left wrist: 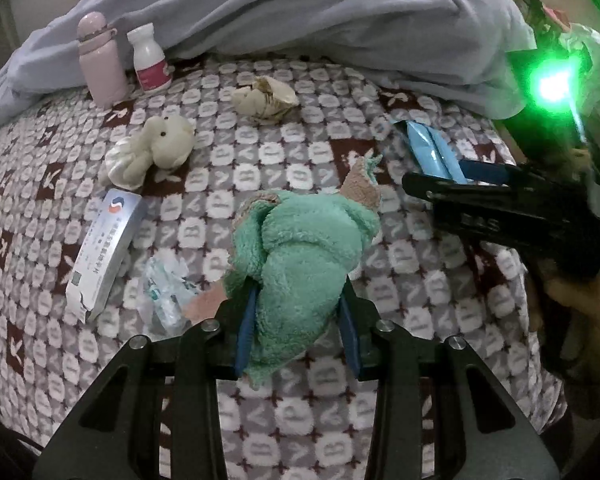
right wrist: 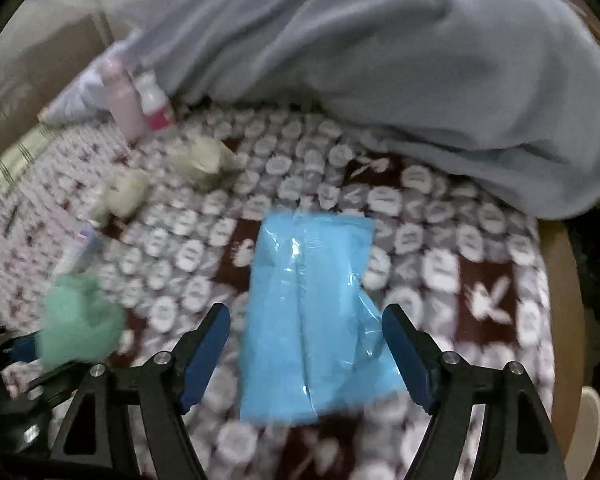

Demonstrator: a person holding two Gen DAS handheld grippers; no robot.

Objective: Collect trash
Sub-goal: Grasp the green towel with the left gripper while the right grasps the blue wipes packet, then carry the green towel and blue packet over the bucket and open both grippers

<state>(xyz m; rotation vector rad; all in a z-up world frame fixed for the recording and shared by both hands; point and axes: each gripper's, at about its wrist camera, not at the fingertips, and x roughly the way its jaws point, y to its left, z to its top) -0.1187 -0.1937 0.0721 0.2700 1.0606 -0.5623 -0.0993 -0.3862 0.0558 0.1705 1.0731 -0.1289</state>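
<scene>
We see a blue plastic packet (right wrist: 308, 320) lying flat on the patterned blanket (right wrist: 480, 264) near its right edge, between the parted fingers of our right gripper (right wrist: 306, 356), whose pads stand clear of it on both sides. Our left gripper (left wrist: 298, 320) is clamped on a green plush cloth (left wrist: 300, 256), which hangs over the middle of the blanket. Toward the left edge lie a white carton (left wrist: 104, 256) and crumpled clear wrapping (left wrist: 164, 288); farther back are a cream soft toy (left wrist: 152, 152), a crumpled paper wad (left wrist: 266, 98), a pink bottle (left wrist: 100, 60) and a white bottle (left wrist: 150, 60), against the grey duvet (left wrist: 340, 12) at the far edge
</scene>
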